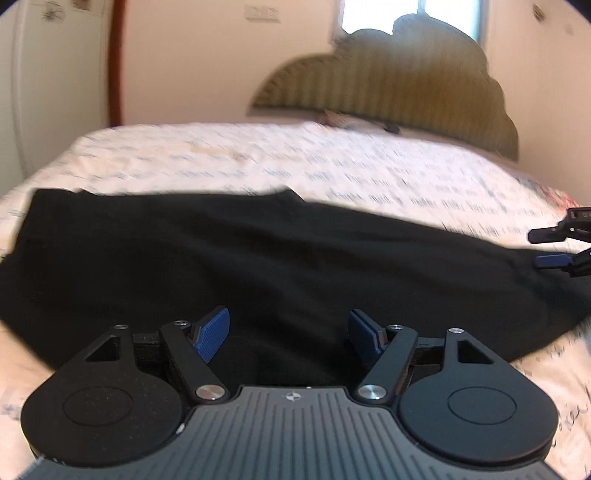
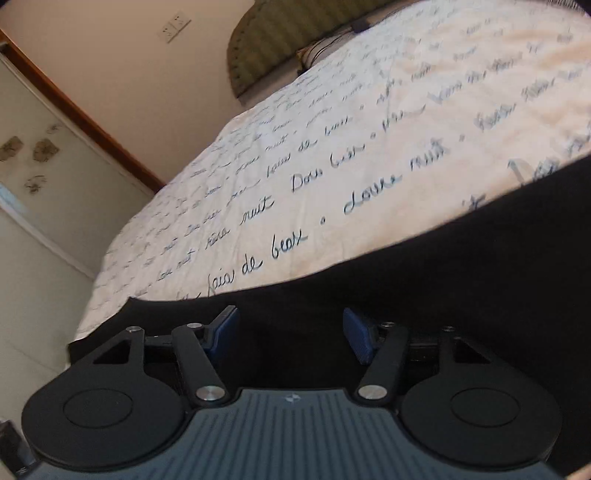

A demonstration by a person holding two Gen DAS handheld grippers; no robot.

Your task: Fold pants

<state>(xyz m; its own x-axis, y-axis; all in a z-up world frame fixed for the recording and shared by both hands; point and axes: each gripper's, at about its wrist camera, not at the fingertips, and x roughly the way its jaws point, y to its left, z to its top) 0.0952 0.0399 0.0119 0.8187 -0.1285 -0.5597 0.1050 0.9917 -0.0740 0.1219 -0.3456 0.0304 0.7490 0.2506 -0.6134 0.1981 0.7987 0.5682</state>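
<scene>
Bed (image 1: 332, 162) with script-print cover | black pants (image 1: 258, 258) spread flat, lightly creased | both jaws spread, empty

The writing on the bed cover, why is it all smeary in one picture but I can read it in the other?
Left wrist view: motion blur smears the bedspread lettering and headboard; the window glares white. Right wrist view: the nearer words read sharply, with only the far rows blurred.

Matt black cloth pants (image 1: 258, 258) lie on a bed (image 1: 221, 158) covered in cream quilted fabric printed with dark script. The left tongs (image 1: 289, 334) show matt black plastic arms, ribbed blue rubbery pads (image 1: 212, 334) and shiny metal pivot screws. The headboard (image 1: 388, 85) looks like ribbed olive upholstery.
</scene>
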